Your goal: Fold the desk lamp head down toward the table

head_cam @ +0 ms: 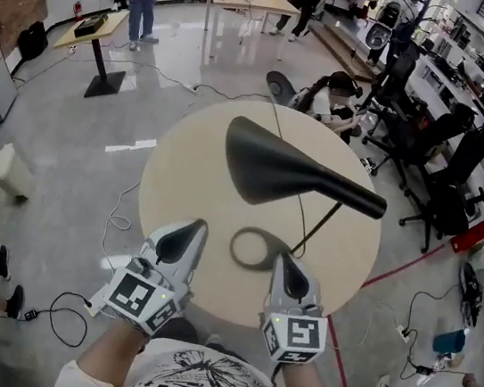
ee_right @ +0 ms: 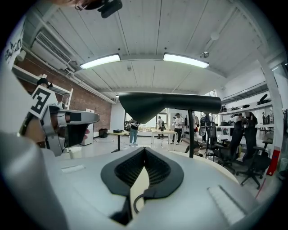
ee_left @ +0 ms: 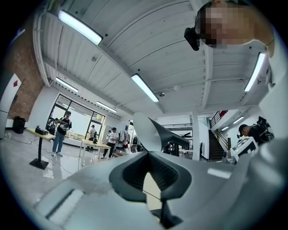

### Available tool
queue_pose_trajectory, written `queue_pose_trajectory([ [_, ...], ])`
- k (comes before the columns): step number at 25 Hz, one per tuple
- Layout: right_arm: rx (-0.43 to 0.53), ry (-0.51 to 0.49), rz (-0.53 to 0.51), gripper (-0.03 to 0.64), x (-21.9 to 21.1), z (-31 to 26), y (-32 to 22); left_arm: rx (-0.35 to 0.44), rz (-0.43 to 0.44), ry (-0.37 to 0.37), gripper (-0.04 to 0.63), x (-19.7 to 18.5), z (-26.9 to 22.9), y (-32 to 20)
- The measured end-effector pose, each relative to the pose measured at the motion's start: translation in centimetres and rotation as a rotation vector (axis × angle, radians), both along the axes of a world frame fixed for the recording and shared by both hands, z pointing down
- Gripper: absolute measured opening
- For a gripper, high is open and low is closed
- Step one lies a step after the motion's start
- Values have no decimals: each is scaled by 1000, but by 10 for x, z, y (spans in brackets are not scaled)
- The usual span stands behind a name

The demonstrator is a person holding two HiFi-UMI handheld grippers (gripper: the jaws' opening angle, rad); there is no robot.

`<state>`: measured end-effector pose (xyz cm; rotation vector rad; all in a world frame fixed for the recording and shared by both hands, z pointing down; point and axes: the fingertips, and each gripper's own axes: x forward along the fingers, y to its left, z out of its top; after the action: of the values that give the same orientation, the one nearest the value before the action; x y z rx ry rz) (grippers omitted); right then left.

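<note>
The black desk lamp stands on a round beige table [head_cam: 183, 166]. Its long flat head [head_cam: 281, 171] lies roughly level, high above the tabletop, on a thin arm [head_cam: 320, 227] rising from a ring-shaped base [head_cam: 256, 249]. My left gripper [head_cam: 190, 230] hovers at the table's near edge, left of the base, shut and empty. My right gripper [head_cam: 291, 272] is just right of the base, also shut on nothing. In the left gripper view the lamp head [ee_left: 157, 132] rises beyond the closed fingertips [ee_left: 147, 152]. In the right gripper view the head [ee_right: 166, 103] spans overhead above my right gripper [ee_right: 144, 149].
A thin cable [head_cam: 286, 154] crosses the table. Black office chairs [head_cam: 449, 165] crowd the right side. Cords [head_cam: 117, 215] trail over the grey floor. A white bin [head_cam: 13, 172] sits at the left. A person [head_cam: 333, 94] crouches beyond the table; others stand by far desks [head_cam: 248, 0].
</note>
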<state>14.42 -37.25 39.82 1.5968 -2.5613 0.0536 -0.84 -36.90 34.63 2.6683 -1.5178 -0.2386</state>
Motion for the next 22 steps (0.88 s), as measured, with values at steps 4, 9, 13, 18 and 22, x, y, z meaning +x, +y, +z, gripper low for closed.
queue_pose_trajectory([
  [4,-13,8,-11,9,-11,-8,-10,53,21,-10,2,-10,-27,-21],
  [9,-29,32,-12,9,-25,-24,-24,150,55,-16,2,-18,-84,-41],
  [13,-50,32,3,9,-28,-22,-29,230,111,-18,2,-11,-123,-47],
  [18,-60,35,22,9,-38,-20,-31,293,174,-43,2,0,-148,-54],
  [22,-53,46,41,9,-40,-21,-31,288,201,-73,2,7,-150,-65],
])
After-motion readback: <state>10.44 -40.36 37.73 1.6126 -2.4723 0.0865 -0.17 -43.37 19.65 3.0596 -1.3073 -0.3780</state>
